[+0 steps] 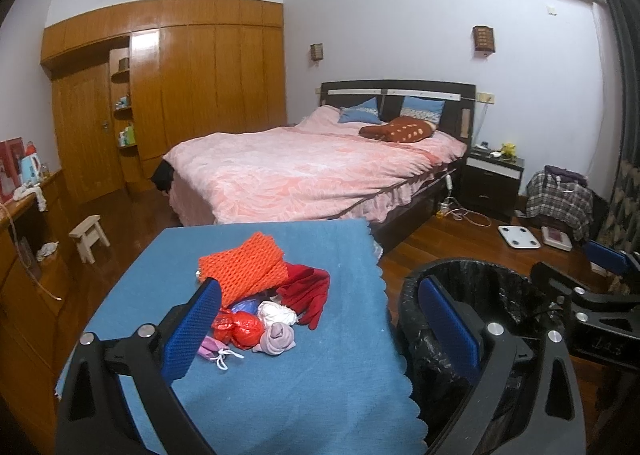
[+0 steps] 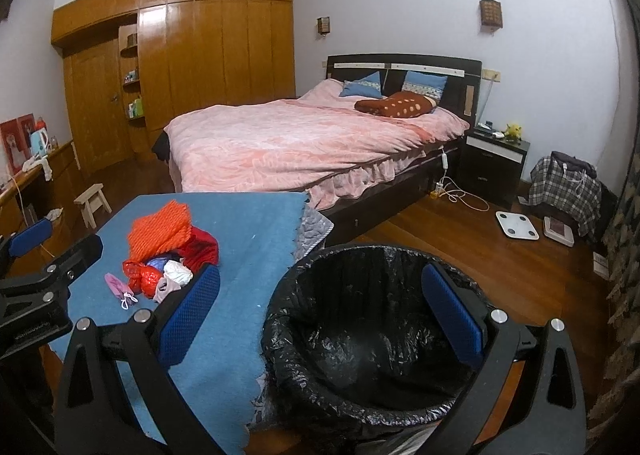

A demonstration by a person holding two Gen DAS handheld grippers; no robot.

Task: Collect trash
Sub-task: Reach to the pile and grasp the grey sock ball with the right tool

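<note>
A pile of trash lies on the blue-covered table [image 1: 280,395]: an orange foam net [image 1: 244,267], a red glove [image 1: 308,291], a red plastic bag [image 1: 238,329], a white crumpled wad [image 1: 276,313], a pale pink cloth lump [image 1: 276,339] and a pink mask [image 1: 214,349]. My left gripper [image 1: 320,327] is open just short of the pile, holding nothing. A bin with a black liner [image 2: 372,315] stands right of the table. My right gripper [image 2: 322,315] hangs open over the bin's near rim. The pile, with its orange foam net [image 2: 160,229], sits left of it.
A bed with a pink cover [image 1: 304,167] fills the room's middle. A small wooden stool [image 1: 88,237] stands left of the table, and a wooden counter [image 1: 24,207] runs along the left wall. A white scale [image 2: 516,225] and a plaid bag [image 2: 564,187] are on the floor at right.
</note>
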